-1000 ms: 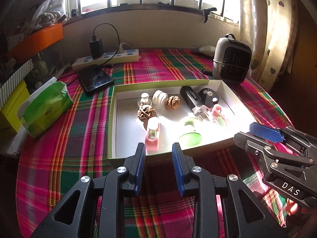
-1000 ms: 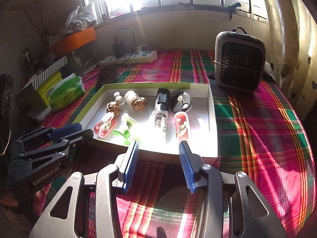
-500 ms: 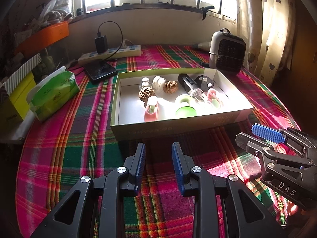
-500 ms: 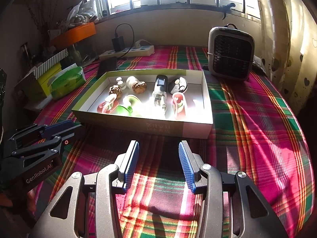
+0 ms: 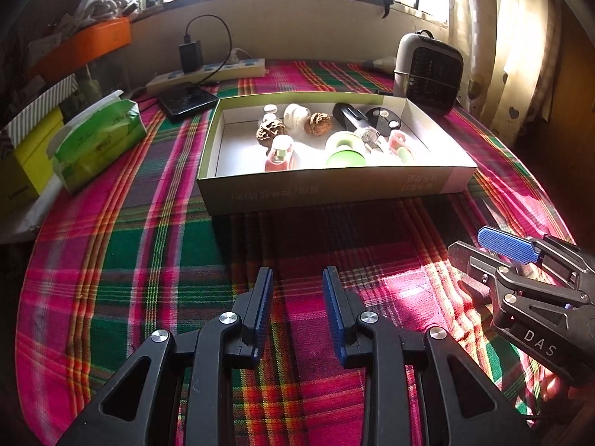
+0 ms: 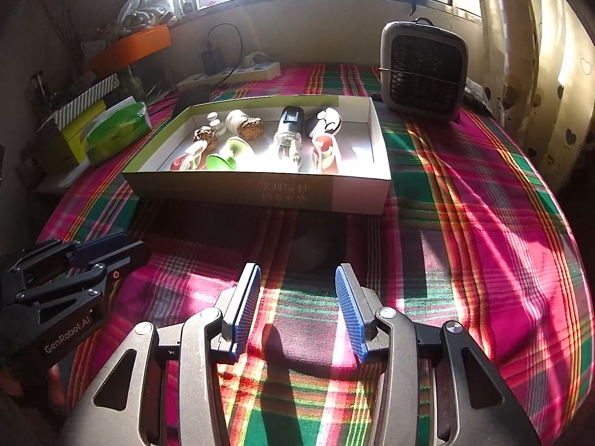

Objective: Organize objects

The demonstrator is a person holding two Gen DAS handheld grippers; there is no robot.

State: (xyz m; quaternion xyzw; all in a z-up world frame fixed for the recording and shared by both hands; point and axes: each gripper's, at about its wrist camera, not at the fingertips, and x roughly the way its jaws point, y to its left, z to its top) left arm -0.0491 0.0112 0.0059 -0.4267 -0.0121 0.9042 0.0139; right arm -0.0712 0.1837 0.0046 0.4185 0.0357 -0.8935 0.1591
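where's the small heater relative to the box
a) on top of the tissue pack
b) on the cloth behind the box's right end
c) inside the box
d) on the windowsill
b: the heater stands on the plaid cloth just beyond the far right corner of the box, not in it.
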